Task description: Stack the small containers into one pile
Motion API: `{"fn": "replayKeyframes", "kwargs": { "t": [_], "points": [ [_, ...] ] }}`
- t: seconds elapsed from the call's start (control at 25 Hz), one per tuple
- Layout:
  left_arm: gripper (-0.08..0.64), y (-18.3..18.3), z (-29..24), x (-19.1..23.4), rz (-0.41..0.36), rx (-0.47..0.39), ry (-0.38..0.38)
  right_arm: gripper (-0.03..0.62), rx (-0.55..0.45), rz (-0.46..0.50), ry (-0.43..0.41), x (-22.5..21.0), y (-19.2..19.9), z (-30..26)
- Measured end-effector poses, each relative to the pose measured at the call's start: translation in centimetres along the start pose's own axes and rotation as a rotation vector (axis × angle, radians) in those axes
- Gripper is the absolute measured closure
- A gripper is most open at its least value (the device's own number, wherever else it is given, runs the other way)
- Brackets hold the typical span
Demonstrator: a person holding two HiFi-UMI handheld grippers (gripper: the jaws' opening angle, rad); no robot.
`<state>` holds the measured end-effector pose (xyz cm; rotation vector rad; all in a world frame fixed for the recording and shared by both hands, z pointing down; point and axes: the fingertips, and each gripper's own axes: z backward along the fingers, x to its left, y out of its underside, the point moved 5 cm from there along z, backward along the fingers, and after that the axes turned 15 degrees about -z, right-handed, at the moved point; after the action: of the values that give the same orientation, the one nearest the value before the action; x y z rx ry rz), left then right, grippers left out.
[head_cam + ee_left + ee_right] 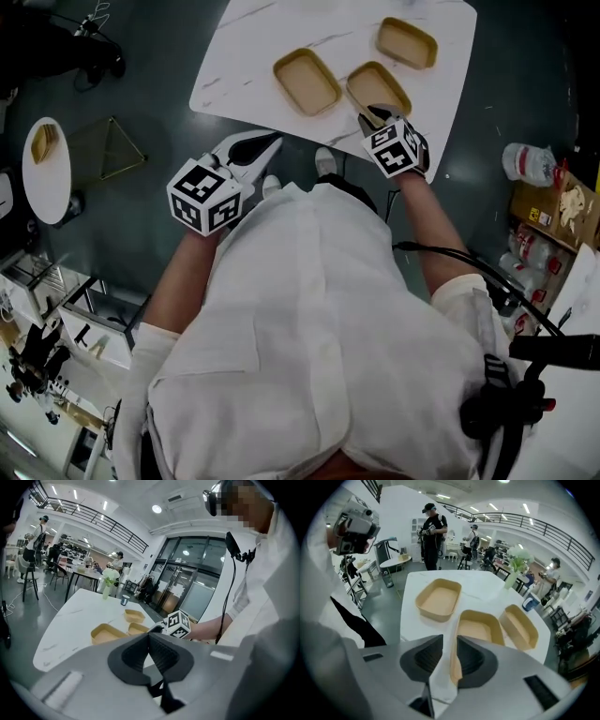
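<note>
Shows three small containers unstacked on the white table (248, 42) in the upper middle of the head view: left container (307, 82) (438, 599), middle container (378, 89) (479, 626), right container (407, 42) (519, 626), close together. Finds the right gripper (375, 114) (449, 641) at the middle container's near end, jaws spread, its near wall between them. Places the left gripper (267, 142) (149, 637) just below the table's lower edge, jaws pressed together on nothing
</note>
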<state>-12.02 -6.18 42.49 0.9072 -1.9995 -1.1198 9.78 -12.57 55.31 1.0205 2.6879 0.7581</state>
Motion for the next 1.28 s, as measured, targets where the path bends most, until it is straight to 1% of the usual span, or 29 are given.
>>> {"fn": "replayKeyframes", "kwargs": {
  "t": [0.12, 0.32, 0.52, 0.68, 0.92, 1.08, 1.28],
  "points": [
    [0.552, -0.6, -1.5, 0.2, 0.015, 0.015, -0.023, 0.515, 0.029, 0.034, -0.033, -0.7, -0.1, -1.7],
    [0.552, -1.4, -3.0, -0.1, 0.018, 0.035, -0.039, 0.522, 0.067, 0.044, -0.065, -1.2, 0.3, -3.4],
    [0.552, -1.9, -3.6, 0.2, 0.017, 0.031, -0.074, 0.568, 0.087, 0.089, -0.072, -1.3, 0.9, -3.7],
    [0.552, -2.4, -4.1, 0.4, 0.016, 0.021, -0.097, 0.574, 0.067, 0.146, -0.073, -1.8, 1.2, -2.5],
    [0.552, -3.2, -5.5, 0.2, 0.014, 0.005, -0.101, 0.577, 0.014, 0.209, -0.084, -3.2, 0.8, 0.8],
    [0.552, -3.6, -6.6, 0.0, 0.017, -0.014, -0.107, 0.577, -0.022, 0.243, -0.092, -4.8, 0.1, 3.2],
    [0.552, -3.9, -7.6, -0.1, 0.021, -0.029, -0.118, 0.577, -0.052, 0.308, -0.066, -8.0, -1.0, 4.8]
  ]
}}
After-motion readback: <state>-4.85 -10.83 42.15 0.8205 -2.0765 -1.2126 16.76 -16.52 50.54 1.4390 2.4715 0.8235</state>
